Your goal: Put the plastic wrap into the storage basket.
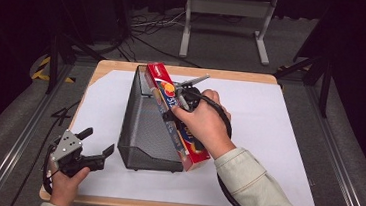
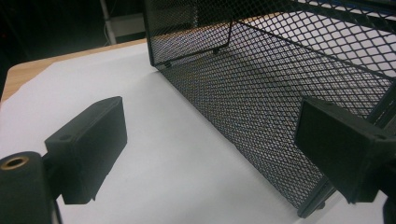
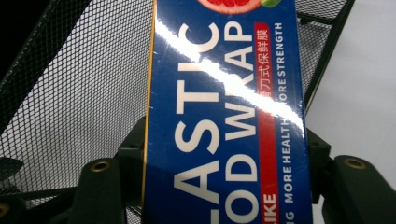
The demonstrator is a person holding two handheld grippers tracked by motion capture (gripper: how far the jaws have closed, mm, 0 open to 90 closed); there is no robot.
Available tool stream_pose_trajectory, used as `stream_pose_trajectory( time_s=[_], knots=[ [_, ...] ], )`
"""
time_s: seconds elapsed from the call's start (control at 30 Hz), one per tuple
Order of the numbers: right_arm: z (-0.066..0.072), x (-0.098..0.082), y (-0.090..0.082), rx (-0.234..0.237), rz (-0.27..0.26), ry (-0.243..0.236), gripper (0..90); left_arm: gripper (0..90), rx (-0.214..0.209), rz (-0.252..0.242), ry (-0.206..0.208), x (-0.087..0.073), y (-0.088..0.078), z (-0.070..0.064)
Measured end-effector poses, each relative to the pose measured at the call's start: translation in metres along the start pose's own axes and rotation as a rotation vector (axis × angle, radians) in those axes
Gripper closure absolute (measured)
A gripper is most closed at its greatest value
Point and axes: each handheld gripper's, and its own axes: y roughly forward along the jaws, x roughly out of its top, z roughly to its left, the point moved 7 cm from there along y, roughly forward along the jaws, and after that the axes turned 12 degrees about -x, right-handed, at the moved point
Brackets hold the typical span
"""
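Note:
A long red and blue plastic wrap box [image 1: 175, 115] lies tilted along the right rim of a black wire mesh basket [image 1: 144, 122] at the table's middle. My right gripper [image 1: 178, 100] is shut on the box near its middle; in the right gripper view the blue face of the box [image 3: 224, 116] sits clamped between the two jaws, above the mesh basket [image 3: 70, 93]. My left gripper [image 1: 98, 145] stands open at the front left, just left of the basket's near corner, with nothing between its jaws. Its own view looks along the basket's left wall [image 2: 261, 107].
White paper [image 1: 268, 135] covers the wooden table [image 1: 119, 66]. A grey metal stand [image 1: 226, 16] and cables lie on the floor beyond the table. Metal rails run along both sides of the table.

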Motion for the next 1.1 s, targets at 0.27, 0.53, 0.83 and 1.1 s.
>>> stream_pose_trajectory(
  time_s=[0.27,0.53,0.83,1.1],
  knots=[
    [0.007,0.002,0.006,-0.007,0.012,0.001,39.3,10.1,0.0,0.0,0.002,0.0,0.0,0.0],
    [0.011,0.001,0.018,-0.037,0.048,-0.002,39.2,10.1,0.004,0.003,-0.002,0.0,0.0,0.0],
    [0.019,-0.003,0.028,-0.068,0.104,-0.031,39.0,10.1,0.004,0.003,-0.002,0.0,0.0,0.0],
    [0.022,-0.008,0.039,-0.094,0.155,-0.055,38.8,10.1,0.002,0.001,-0.004,0.0,0.0,0.001]
  ],
)
